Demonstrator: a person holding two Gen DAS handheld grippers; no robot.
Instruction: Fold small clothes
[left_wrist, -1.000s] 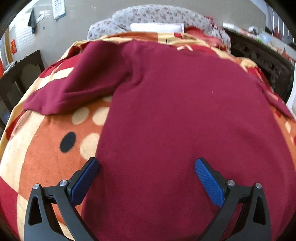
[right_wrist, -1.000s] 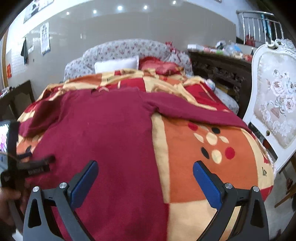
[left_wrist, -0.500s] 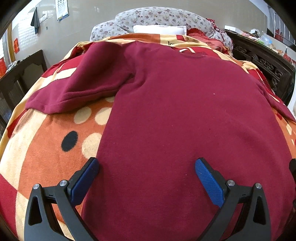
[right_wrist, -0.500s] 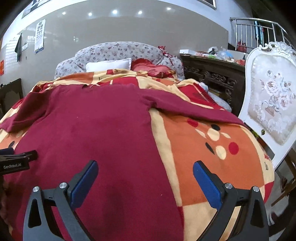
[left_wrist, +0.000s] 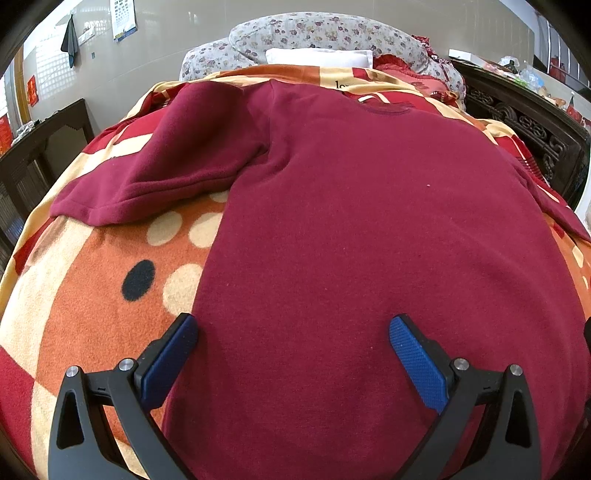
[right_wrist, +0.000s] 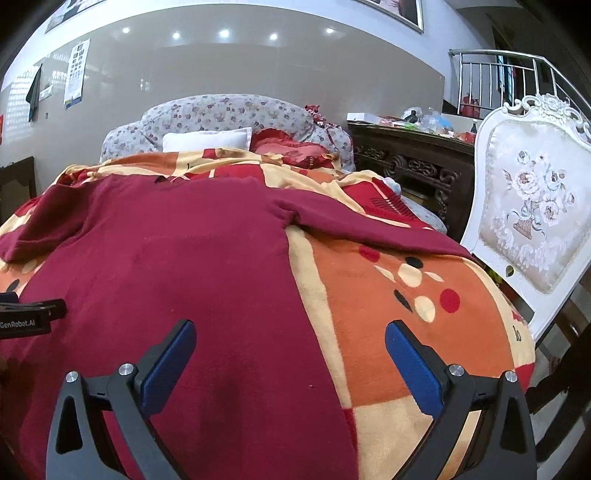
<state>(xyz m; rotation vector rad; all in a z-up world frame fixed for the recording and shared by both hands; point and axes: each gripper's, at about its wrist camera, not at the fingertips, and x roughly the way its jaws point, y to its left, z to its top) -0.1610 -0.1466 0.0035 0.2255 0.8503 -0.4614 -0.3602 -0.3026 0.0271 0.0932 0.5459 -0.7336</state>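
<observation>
Patterned blanket under maroon sweater

The sweater lies flat on the blanket, with open air above both. The left gripper, jaws spread, hangs over the sweater's left edge with nothing between its fingers. The right gripper, also spread, hangs over the sweater's right edge, equally unblocked. The bed's right side is hemmed in by a white chair close by and a dark carved cabinet behind it. 2 pillows crowd the far end. A dark cabinet flanks the left side.
</observation>
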